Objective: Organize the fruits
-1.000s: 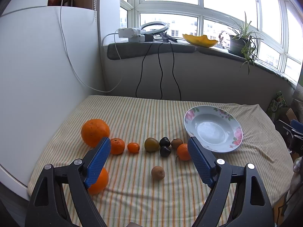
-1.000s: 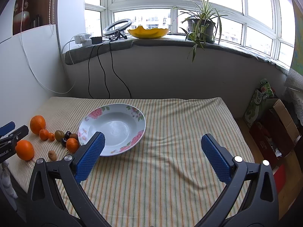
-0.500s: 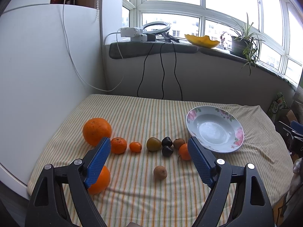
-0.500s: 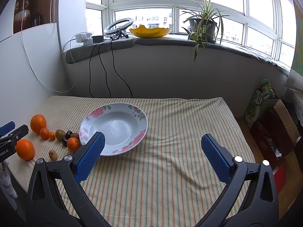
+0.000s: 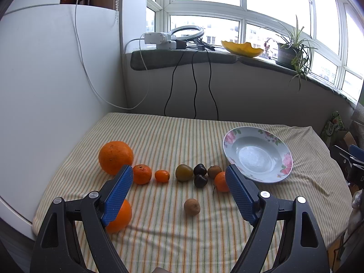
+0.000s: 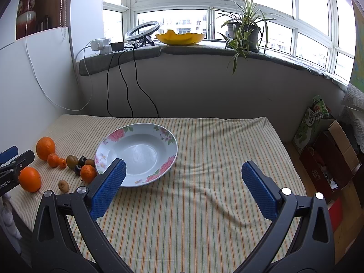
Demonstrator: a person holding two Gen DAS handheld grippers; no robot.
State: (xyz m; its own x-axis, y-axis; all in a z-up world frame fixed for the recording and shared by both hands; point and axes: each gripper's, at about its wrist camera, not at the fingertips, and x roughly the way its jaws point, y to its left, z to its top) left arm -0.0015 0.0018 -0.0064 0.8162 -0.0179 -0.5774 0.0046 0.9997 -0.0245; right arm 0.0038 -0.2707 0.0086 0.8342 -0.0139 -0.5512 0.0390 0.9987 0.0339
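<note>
While both tools (image 5: 179, 177) (image 6: 182, 173) gape empty, round fruits (image 5: 116, 157) (dimpled) flank a glossy floral plate (image 5: 229, 136)

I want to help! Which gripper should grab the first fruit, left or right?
Probably left. The left gripper hangs open right over the fruit row, near the small brown fruit. The right gripper is open over bare cloth beside the plate.
</note>
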